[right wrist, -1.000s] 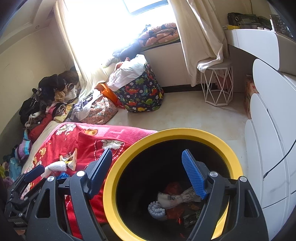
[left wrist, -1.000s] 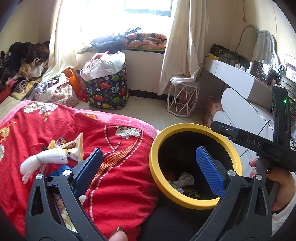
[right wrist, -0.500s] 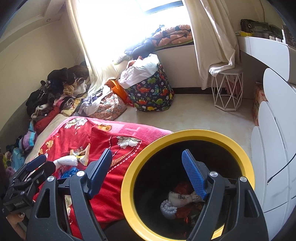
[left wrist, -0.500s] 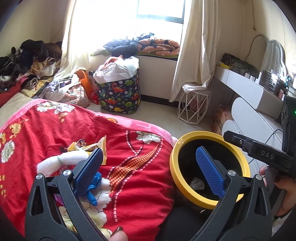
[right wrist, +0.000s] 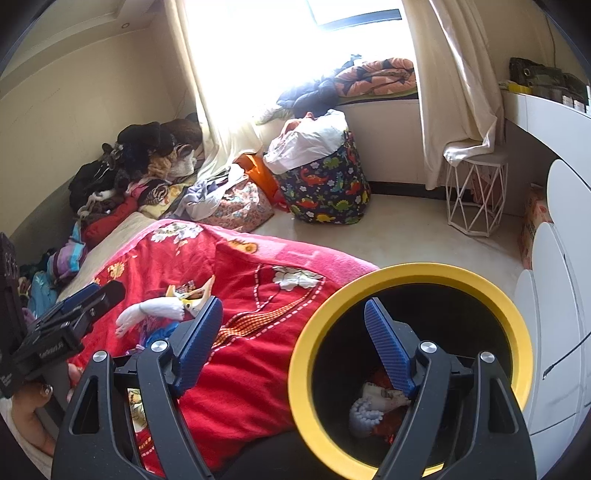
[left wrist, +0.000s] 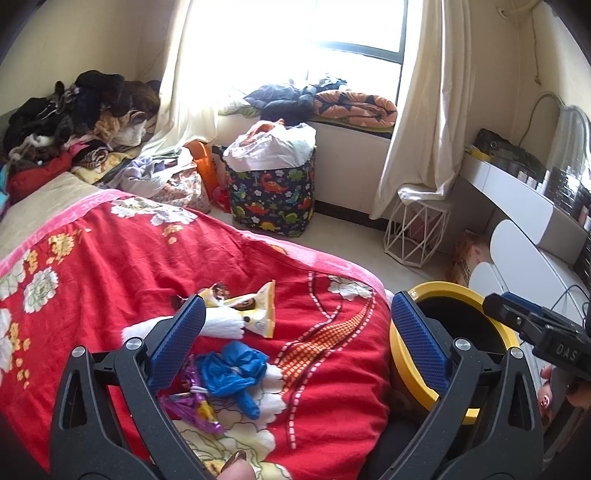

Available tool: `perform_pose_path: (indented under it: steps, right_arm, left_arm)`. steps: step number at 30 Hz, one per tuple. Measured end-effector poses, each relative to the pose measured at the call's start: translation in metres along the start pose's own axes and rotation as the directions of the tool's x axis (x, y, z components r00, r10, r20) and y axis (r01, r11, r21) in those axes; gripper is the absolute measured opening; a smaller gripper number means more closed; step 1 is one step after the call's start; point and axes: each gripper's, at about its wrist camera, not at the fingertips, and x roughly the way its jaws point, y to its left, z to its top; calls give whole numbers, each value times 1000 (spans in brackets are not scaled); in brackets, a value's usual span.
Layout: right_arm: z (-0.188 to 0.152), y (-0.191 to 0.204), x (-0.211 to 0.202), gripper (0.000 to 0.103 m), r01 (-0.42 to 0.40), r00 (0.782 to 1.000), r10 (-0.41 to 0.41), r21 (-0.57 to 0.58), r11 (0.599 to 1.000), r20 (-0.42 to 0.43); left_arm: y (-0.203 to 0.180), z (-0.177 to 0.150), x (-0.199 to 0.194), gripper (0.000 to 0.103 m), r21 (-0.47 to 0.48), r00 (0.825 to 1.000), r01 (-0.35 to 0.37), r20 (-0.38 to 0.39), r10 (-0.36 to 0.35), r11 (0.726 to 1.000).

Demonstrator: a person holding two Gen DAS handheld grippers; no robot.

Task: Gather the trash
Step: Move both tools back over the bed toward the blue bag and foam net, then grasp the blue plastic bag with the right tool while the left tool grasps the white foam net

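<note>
Wrappers [left wrist: 240,306] on red blanket [left wrist: 110,266] between my left claw's [left wrist: 295,339] wide, empty pads; "DAS" on right claw [right wrist: 295,339], also wide, empty.

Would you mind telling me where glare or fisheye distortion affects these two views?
Left wrist view: the window is blown out white, and the wall and curtain bow near the edges. Right wrist view: the same glare washes the window; the bin interior stays dark, its trash dim.

Looked forward and down from both wrists, close over the red blanket [left wrist: 110,258]; left faced the bed, right the yellow-rimmed bin [right wrist: 410,271]. Shared: blanket, bin, window [left wrist: 354,33].
</note>
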Motion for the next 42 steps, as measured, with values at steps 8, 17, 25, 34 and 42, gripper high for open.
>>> perform_pose_path:
  steps: [8, 17, 25, 34, 42]
  right_arm:
    - [-7, 33, 10, 77, -41, 999, 40, -55, 998, -28]
    - [-23, 78, 33, 77, -109, 991, 97, -139, 984, -90]
    - [-39, 110, 57, 77, -161, 980, 133, -202, 966, -148]
    - [-49, 122, 76, 77, -170, 975, 129, -231, 958, -183]
    - [-53, 129, 93, 77, -182, 970, 134, -242, 953, -202]
  left_arm:
    - [35, 1, -4, 93, -40, 998, -62, 8, 62, 997]
    - [88, -3, -8, 93, -126, 991, -133, -14, 132, 983]
    - [130, -20, 0, 93, -213, 984, -172, -75, 159, 962]
    - [148, -42, 15, 89, -290, 984, -154, -129, 121, 945]
    - [168, -53, 25, 80, -468, 992, -75, -128, 17, 881]
